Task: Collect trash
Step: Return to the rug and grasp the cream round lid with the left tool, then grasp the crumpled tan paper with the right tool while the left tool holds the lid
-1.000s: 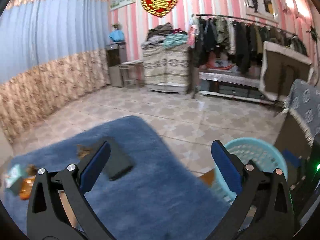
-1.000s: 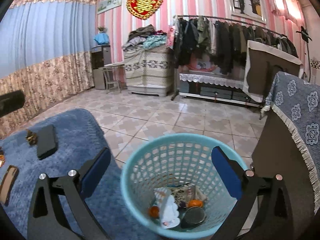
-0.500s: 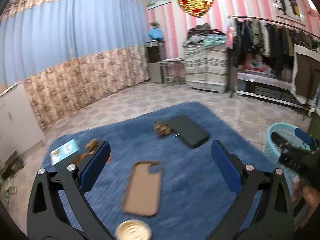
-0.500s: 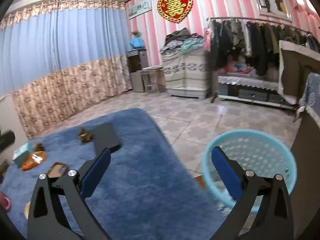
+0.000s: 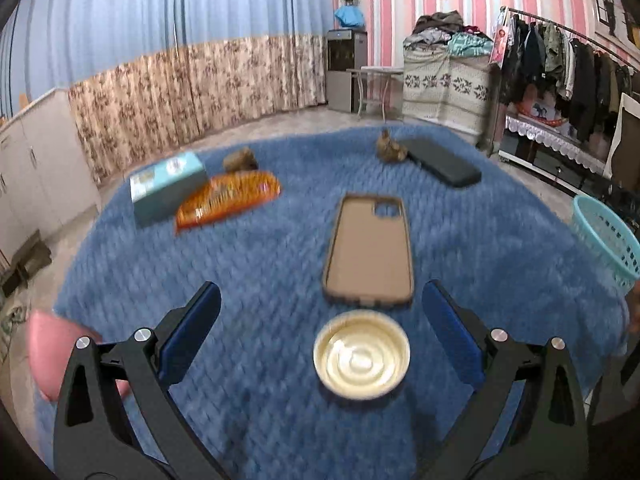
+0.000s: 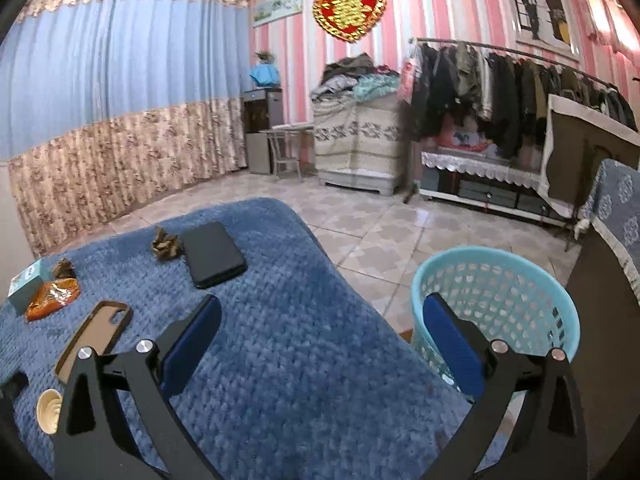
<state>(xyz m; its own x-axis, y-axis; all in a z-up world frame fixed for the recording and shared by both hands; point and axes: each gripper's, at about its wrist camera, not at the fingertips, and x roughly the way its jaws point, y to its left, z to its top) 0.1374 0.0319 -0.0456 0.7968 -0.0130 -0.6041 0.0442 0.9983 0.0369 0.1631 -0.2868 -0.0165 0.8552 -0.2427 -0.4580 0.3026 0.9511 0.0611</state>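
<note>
Left wrist view — orange wrapper (image 5: 228,199) lies flat, long axis left-right.

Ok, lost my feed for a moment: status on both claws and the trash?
Left claw open, empty, over round lid. Right claw open, empty, near basket. Orange wrapper on blue rug. Nothing blocking.

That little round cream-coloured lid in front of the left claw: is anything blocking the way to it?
Nothing visible does. The round lid lies flat on the blue rug, directly between the open fingers of the left gripper, with only bare rug around it. The brown phone case lies just beyond the lid, not in front.
</note>
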